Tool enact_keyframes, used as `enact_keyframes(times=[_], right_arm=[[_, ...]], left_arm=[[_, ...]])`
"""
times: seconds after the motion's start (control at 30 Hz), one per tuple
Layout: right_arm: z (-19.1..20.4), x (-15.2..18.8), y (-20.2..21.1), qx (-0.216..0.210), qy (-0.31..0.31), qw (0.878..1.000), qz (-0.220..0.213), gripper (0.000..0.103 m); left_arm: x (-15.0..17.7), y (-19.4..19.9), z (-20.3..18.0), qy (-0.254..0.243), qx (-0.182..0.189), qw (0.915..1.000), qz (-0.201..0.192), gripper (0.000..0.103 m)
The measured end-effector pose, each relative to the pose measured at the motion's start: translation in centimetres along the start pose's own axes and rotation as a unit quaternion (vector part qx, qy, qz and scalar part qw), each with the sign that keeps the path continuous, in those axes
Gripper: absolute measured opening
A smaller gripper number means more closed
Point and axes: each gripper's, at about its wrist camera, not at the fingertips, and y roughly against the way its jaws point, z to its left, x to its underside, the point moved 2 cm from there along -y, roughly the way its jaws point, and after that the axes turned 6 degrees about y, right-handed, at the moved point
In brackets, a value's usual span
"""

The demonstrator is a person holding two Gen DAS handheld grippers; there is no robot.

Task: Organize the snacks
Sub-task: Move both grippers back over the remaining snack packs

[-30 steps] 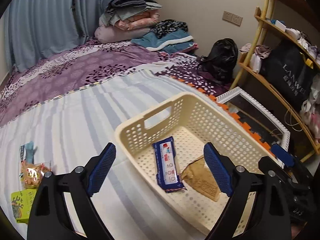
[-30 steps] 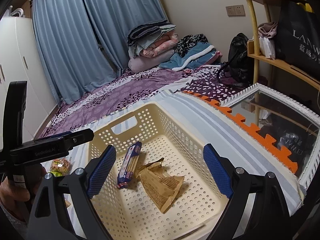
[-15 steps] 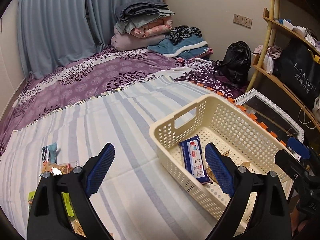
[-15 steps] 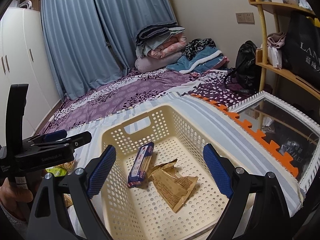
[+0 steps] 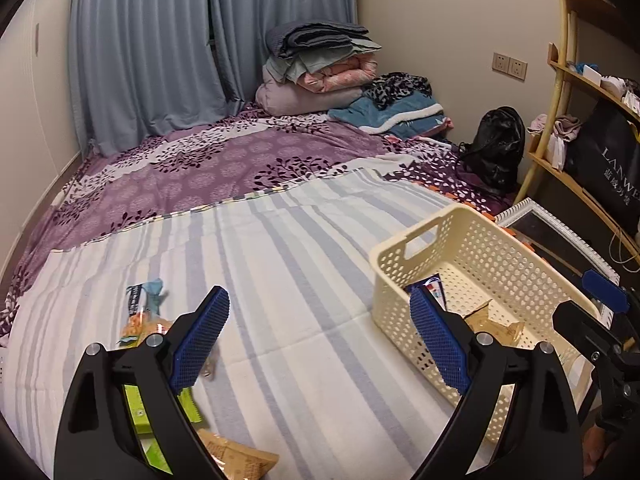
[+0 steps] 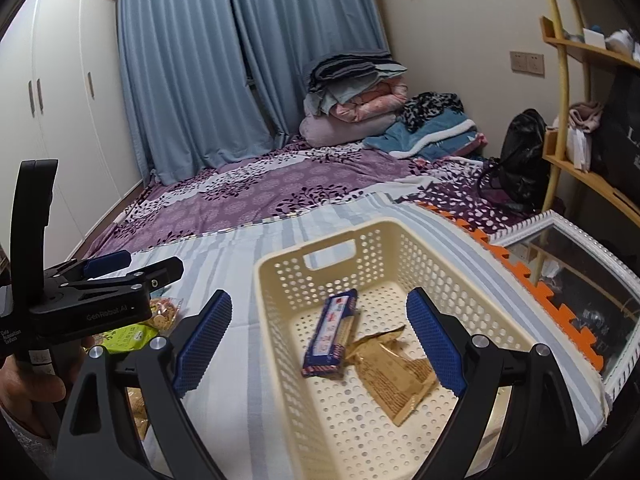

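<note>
A cream perforated basket (image 6: 320, 252) (image 5: 404, 240) stands on the striped blanket. Inside it lie a blue snack bar (image 6: 330, 332) and a brown packet (image 6: 396, 376). My right gripper (image 6: 318, 344) hangs open above the basket's near left wall, holding nothing. My left gripper (image 5: 318, 344) is open and empty over the blanket, left of the basket. Loose snacks lie at the lower left: a teal wrapper (image 5: 144, 296), an orange cracker bag (image 5: 140, 326), a green packet (image 5: 138, 416) and a brown packet (image 5: 236, 460), partly hidden behind the left finger.
A white-framed mirror (image 6: 576, 256) lies right of the basket beside orange foam tiles (image 6: 532, 280). A wooden shelf (image 5: 576, 148) and a black bag (image 5: 496, 148) stand at the right. Folded bedding (image 5: 324, 68) is piled at the back. A hand (image 6: 24, 392) holds the left gripper.
Both grippers have drawn back and swung left. The basket has slid right in the left wrist view and the loose snacks have come into it. Both stay open.
</note>
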Motion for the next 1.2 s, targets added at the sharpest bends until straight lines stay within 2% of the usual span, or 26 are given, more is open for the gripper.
enact_keyframes(times=[0.27,0.37,0.5,0.67,0.97,1.2], right_arm=[[4.5,-0.1,-0.5,-0.033,0.035,0.999,0.006,0.09],[6.0,0.1,-0.7,-0.045,0.046,0.998,0.01,0.096],[7.8,0.6,-1.1,-0.064,0.059,0.996,0.02,0.098],[9.8,1.6,-2.2,-0.091,0.07,0.992,0.047,0.098],[13.4,3.7,-4.8,-0.133,0.09,0.982,0.103,0.098],[15.8,6.2,-5.4,-0.17,0.107,0.97,0.136,0.098]], left_arm=[[0.6,1.3,3.8,0.024,-0.025,0.9994,-0.007,0.095],[0.7,1.6,5.0,0.035,-0.032,0.9989,-0.008,0.1],[1.2,1.8,6.6,0.044,-0.044,0.998,-0.003,0.1],[2.4,1.8,9.5,0.058,-0.06,0.9964,0.015,0.1],[4.6,2.7,16.7,0.11,-0.104,0.9878,0.035,0.1],[6.0,3.4,19.0,0.118,-0.117,0.9851,0.045,0.1]])
